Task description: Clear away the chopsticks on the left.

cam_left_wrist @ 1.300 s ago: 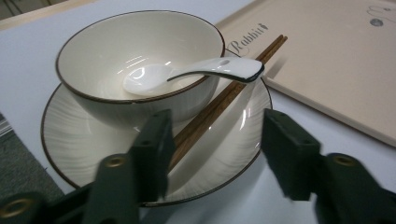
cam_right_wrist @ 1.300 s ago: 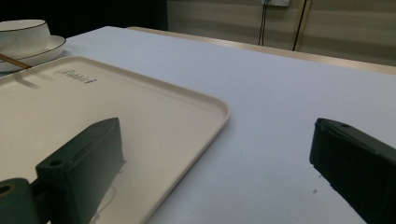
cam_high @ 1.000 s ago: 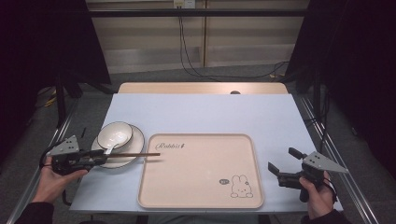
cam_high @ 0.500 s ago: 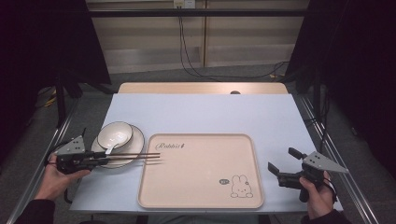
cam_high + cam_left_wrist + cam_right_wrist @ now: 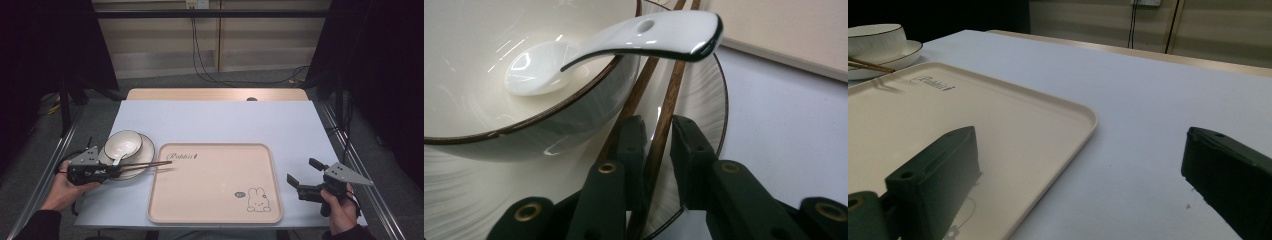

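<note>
A pair of brown chopsticks (image 5: 145, 165) lies across a white plate (image 5: 146, 150), tips reaching over the edge of the beige rabbit tray (image 5: 215, 200). On the plate stands a white bowl (image 5: 125, 142) with a white spoon (image 5: 644, 35) in it. My left gripper (image 5: 112, 171) is at the plate's near-left rim. Its jaws have just been closing and now pinch the chopsticks (image 5: 664, 115) near their thick ends. My right gripper (image 5: 301, 170) hovers open to the right of the tray, with nothing between its jaws.
The light blue table top (image 5: 225, 120) stretches behind the tray to a wooden strip at the far edge. Metal rails run along both sides of the table. In the right gripper view the tray's corner (image 5: 1083, 120) lies just ahead of the jaws.
My left gripper has slid right along the chopsticks toward the plate, and its jaws have narrowed around them. The right gripper has stayed where it was.
</note>
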A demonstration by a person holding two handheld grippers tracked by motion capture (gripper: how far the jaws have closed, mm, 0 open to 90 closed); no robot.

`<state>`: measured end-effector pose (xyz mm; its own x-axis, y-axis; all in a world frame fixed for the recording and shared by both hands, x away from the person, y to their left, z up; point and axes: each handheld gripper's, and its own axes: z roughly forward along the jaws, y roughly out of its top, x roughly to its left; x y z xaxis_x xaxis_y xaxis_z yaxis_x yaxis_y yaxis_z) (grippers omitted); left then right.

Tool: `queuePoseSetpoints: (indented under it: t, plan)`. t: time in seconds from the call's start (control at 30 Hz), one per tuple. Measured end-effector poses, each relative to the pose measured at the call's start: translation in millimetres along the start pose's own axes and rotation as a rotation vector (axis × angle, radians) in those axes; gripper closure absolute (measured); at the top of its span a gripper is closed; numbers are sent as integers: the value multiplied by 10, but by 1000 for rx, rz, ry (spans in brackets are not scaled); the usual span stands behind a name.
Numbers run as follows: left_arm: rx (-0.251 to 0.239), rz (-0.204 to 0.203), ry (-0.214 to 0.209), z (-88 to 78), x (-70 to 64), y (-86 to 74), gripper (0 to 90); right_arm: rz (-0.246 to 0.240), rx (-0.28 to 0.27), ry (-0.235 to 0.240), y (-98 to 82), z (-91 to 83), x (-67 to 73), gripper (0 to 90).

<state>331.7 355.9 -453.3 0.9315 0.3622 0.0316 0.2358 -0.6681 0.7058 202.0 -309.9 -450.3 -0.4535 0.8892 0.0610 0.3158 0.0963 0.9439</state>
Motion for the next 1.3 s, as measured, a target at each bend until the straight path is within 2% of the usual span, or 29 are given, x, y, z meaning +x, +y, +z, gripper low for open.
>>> queuePoseSetpoints:
  t: [0.13, 0.17, 0.23, 0.3, 0.33, 0.4, 0.43, 0.5, 0.53, 0.57, 0.6, 0.7, 0.87, 0.97, 1.07, 1.2, 1.3]
  plan:
    - [3, 0, -34, 12, -3, 15, 834, 2, 2, -4, 0, 5, -1, 17]
    - [14, -2, -27, 6, -2, 21, 843, 3, 3, -3, 0, 4, 0, 17]
    - [4, -25, -46, 10, 1, 15, 842, 1, 3, -4, -1, 4, 0, 17]
    - [1, -55, -42, 10, 2, 10, 843, 5, 2, -3, 0, 4, 1, 17]
    - [1, -55, -42, 10, 2, 10, 843, 5, 2, -3, 0, 4, 1, 17]
    - [11, -96, -39, 3, -4, 13, 844, 6, 3, -4, 0, 4, 0, 17]
    - [0, -109, -53, 6, -3, 13, 845, 7, 3, -4, -1, 4, 1, 17]
    - [6, -113, -46, 2, -6, 19, 845, 7, 3, -4, -1, 5, 1, 17]
    - [-4, -124, -56, 7, -8, 20, 845, 7, 3, -4, 0, 5, 1, 17]
    - [6, -129, -56, 1, -13, 36, 846, 8, 2, -5, -1, 5, 0, 17]
    - [-15, -140, -59, 16, -22, 36, 846, 7, 2, -5, -1, 6, 0, 17]
    - [-6, -149, -71, 2, -28, 62, 847, 7, 1, -6, 0, 5, -2, 17]
    - [-21, -172, -62, -30, -47, 90, 847, 9, -1, -2, 0, 4, -3, 17]
    - [-41, -209, -69, -68, -97, 116, 847, 10, -3, -2, 0, 5, -5, 16]
    - [-60, -229, -64, -97, -152, 146, 847, 8, -7, -7, 0, 4, -6, 16]
    - [-62, -234, -71, -106, -220, 172, 846, 10, -7, -6, 0, 4, -3, 16]
    - [-83, -262, -83, -101, -287, 187, 845, 10, -7, -3, 0, 2, -7, 16]
